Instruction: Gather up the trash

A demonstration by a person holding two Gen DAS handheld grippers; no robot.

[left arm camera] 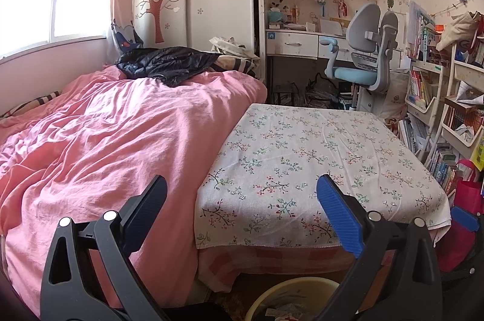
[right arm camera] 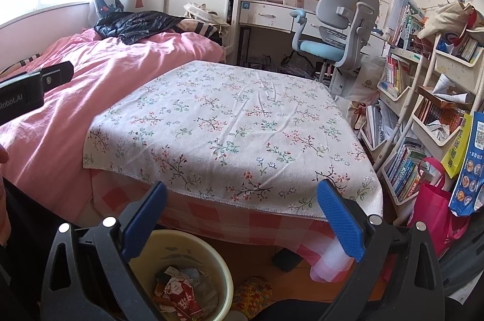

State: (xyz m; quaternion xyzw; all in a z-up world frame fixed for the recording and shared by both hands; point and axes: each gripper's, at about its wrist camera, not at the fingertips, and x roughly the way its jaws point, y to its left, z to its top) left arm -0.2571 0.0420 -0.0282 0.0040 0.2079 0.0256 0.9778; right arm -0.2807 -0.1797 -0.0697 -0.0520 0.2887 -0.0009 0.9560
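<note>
Left wrist: left gripper [left arm camera: 242,197] spread wide, empty, above floral cloth [left arm camera: 317,157]; bin [left arm camera: 263,295] rim below.

Right wrist: right gripper [right arm camera: 242,200] likewise released. Trash [right arm camera: 178,290] already in bin [right arm camera: 217,257]: crumpled wrappers, probably light, soft; pinch a fold.

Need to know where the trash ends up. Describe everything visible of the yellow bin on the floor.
The yellow bin is a round, pale yellow container that looks like plastic, standing upright on the wooden floor just in front of the table draped with the floral cloth. Its top is open with no lid. Inside lies crumpled trash: red and white printed wrappers and paper scraps, filling only the bottom. The open right gripper hangs above it, empty; its left finger hides part of the rim. A crocheted mat lies beside it.
</note>
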